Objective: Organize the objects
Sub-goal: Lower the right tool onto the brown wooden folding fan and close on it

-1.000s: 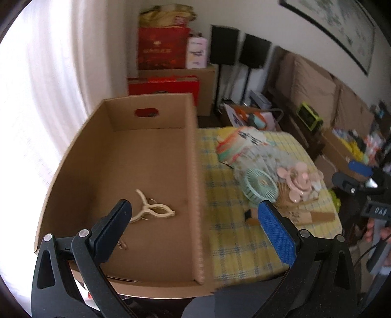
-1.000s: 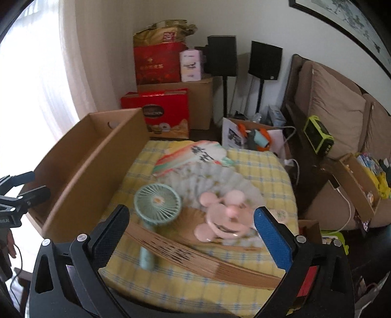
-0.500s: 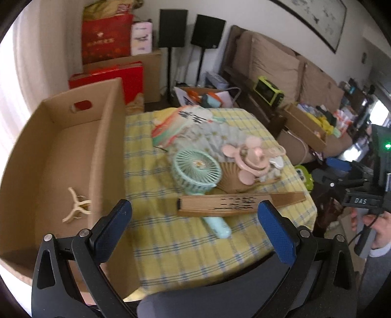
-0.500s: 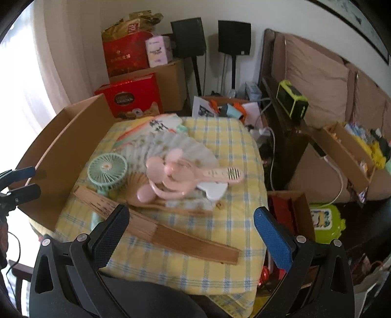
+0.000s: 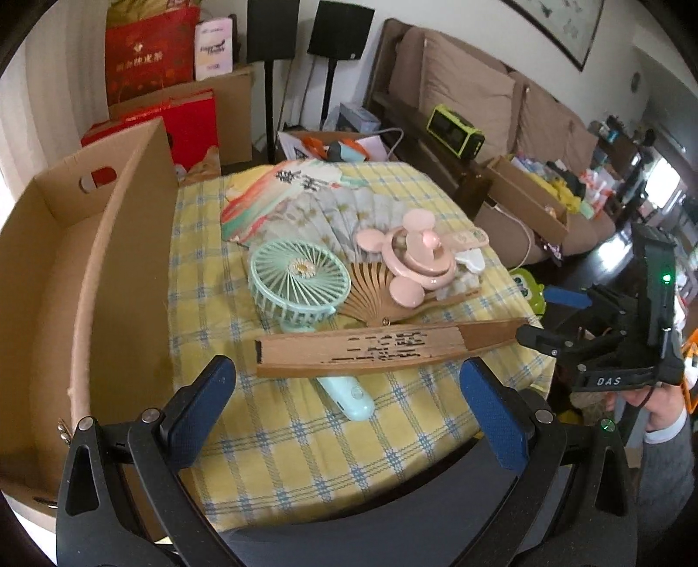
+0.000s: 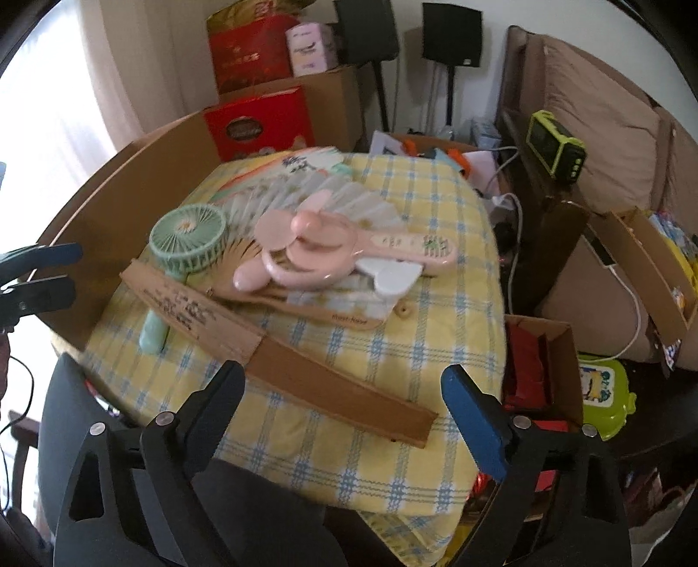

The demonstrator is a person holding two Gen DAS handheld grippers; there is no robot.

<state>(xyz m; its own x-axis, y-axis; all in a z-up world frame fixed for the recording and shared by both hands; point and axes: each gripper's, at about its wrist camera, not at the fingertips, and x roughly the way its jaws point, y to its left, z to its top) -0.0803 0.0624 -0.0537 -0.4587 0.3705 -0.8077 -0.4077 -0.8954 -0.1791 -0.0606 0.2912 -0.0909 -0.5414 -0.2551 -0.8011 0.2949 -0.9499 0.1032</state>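
A pile of fans lies on the yellow checked tablecloth (image 5: 305, 440). A closed brown folding fan (image 5: 384, 346) lies in front, over the handle of a mint handheld fan (image 5: 299, 279). A pink mouse-eared fan (image 5: 414, 257) rests on open paper fans (image 5: 288, 192). A big open cardboard box (image 5: 126, 244) stands at the left. My left gripper (image 5: 349, 414) is open and empty, just short of the brown fan. My right gripper (image 6: 344, 418) is open and empty over the brown fan's (image 6: 279, 349) near end; it also shows in the left wrist view (image 5: 562, 318).
A dark chair back (image 5: 392, 514) sits below the grippers. Red gift boxes (image 5: 152, 48), speakers (image 5: 340, 30) and cardboard boxes stand behind the table. A sofa (image 5: 471, 91), a green radio (image 5: 456, 131) and boxes on the floor (image 6: 541, 366) are to the right.
My left gripper has swung right, from over the box to facing the fan pile. My right gripper has moved right and nearer to the brown fan's end. Nothing was picked up.
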